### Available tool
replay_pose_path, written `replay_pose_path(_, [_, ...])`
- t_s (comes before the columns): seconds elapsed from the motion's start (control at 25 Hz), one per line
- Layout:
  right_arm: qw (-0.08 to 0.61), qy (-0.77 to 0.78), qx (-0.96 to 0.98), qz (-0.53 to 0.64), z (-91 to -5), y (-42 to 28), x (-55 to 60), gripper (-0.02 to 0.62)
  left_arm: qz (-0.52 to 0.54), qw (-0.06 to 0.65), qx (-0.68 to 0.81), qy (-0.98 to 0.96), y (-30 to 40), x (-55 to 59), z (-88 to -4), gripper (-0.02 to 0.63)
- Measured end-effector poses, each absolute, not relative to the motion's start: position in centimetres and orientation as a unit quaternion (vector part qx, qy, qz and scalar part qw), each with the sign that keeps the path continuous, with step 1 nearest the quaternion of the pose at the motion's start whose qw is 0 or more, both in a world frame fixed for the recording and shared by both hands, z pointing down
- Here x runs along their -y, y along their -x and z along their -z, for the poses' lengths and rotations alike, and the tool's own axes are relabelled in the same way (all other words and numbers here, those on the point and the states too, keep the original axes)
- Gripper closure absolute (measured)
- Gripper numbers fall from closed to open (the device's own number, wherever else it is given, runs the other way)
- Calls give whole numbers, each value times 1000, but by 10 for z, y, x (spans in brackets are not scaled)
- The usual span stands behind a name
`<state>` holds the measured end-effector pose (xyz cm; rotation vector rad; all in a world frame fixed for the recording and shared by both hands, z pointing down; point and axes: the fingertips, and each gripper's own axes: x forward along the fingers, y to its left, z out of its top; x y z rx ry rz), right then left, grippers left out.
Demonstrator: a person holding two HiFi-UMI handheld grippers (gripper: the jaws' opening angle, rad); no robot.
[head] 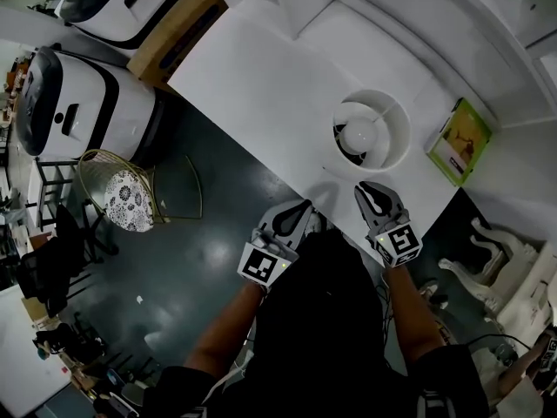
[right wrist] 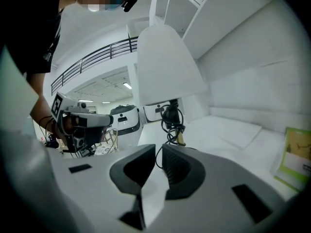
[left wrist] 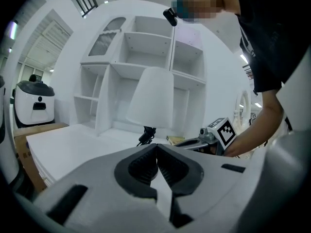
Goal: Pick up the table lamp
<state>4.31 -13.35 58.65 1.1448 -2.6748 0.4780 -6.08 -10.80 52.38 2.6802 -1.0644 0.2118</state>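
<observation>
The table lamp (head: pixel 370 133) stands on the white table (head: pixel 252 85), seen from above as a round white shade. In the left gripper view its shade (left wrist: pixel 151 98) rises ahead with a black cord bundle at the foot. In the right gripper view the shade (right wrist: pixel 165 64) stands close ahead, and the coiled cord (right wrist: pixel 172 118) hangs by the stem. My left gripper (head: pixel 303 209) (left wrist: pixel 156 147) hovers off the table's near edge, left of the lamp, jaws touching at the tips. My right gripper (head: pixel 372 190) (right wrist: pixel 159 150) sits just short of the lamp, jaws a narrow slit apart, empty.
A green booklet (head: pixel 459 140) (right wrist: pixel 296 157) lies right of the lamp. A white shelf unit (left wrist: pixel 136 52) backs the table. On the dark floor to the left are white machines (head: pixel 87 103), a cardboard box (head: pixel 178 33) and a gold wire chair (head: pixel 122 190).
</observation>
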Motion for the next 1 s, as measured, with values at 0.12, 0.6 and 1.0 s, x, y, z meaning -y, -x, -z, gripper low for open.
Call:
replay_pose_path(0.12, [98,-392,900,-162,-598,-45,139,553,-78,130,364,-919,63,112,-537,588])
replay_pose_path(0.6, [115,-398,897,-156,-636,-35,155,552,-88,139,371,-914,71,124,-575,588])
replay_pose_path(1.0, [132,-402,894,-149,-654,-29,176,539,-86,149,366,-914,67,123,-585,588])
